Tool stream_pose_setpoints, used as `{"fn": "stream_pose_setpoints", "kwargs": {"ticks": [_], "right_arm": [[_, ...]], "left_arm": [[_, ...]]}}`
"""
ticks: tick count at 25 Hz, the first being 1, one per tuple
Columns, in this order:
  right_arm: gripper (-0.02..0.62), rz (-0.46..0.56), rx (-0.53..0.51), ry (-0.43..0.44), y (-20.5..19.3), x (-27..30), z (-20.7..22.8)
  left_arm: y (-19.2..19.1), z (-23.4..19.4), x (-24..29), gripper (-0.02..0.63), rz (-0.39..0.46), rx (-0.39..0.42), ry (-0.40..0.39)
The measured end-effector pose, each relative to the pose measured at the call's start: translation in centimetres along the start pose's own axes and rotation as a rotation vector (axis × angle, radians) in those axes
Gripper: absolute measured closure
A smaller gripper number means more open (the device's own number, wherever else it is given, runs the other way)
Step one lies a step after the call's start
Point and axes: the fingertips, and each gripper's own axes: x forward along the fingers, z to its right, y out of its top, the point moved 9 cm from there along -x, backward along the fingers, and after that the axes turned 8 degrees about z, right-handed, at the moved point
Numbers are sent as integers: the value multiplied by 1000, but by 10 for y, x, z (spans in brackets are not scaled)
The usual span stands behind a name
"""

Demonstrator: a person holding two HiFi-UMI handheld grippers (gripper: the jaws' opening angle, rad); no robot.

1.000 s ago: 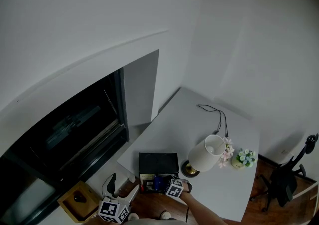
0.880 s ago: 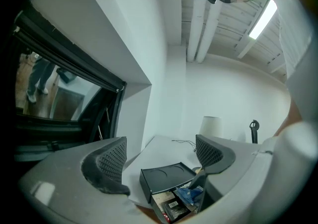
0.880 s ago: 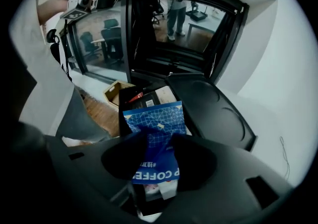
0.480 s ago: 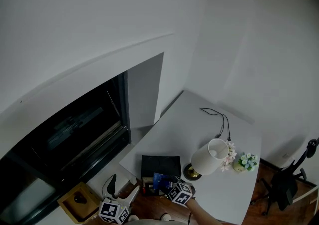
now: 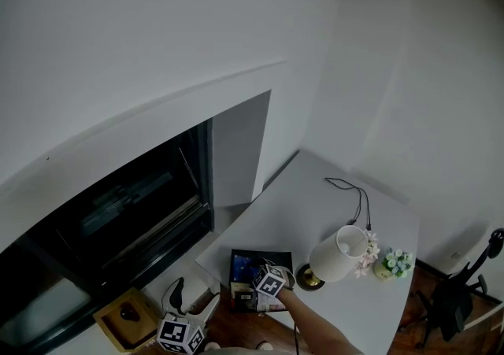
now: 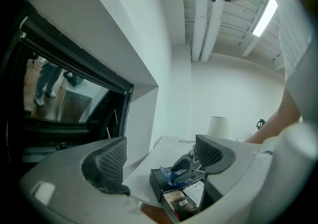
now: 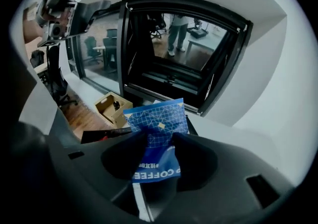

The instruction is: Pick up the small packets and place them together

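Over the white desk (image 5: 331, 212) beside the dark window, my right gripper (image 7: 158, 154) has its jaws pinched partway closed on a blue coffee packet (image 7: 158, 121), held over the black box (image 5: 242, 260) at the near edge; my left gripper (image 6: 161, 156) hangs off the desk, jaws wide apart, gripping nothing

The right claw (image 7: 159, 143) has lifted the blue packet (image 7: 158, 118) up over the black box (image 5: 280, 259).
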Motion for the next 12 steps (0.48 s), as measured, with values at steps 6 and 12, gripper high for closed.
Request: {"fn": "stream_pose_setpoints", "kwargs": {"ticks": [6,12], "right_arm": [[380,-42,-2,18,-12,21,2],[275,0,-59,-93,-4,16,0]], "left_arm": [[3,-13,-8,196,-3,3,47],[5,-13,0,196,-7,14,14]]}}
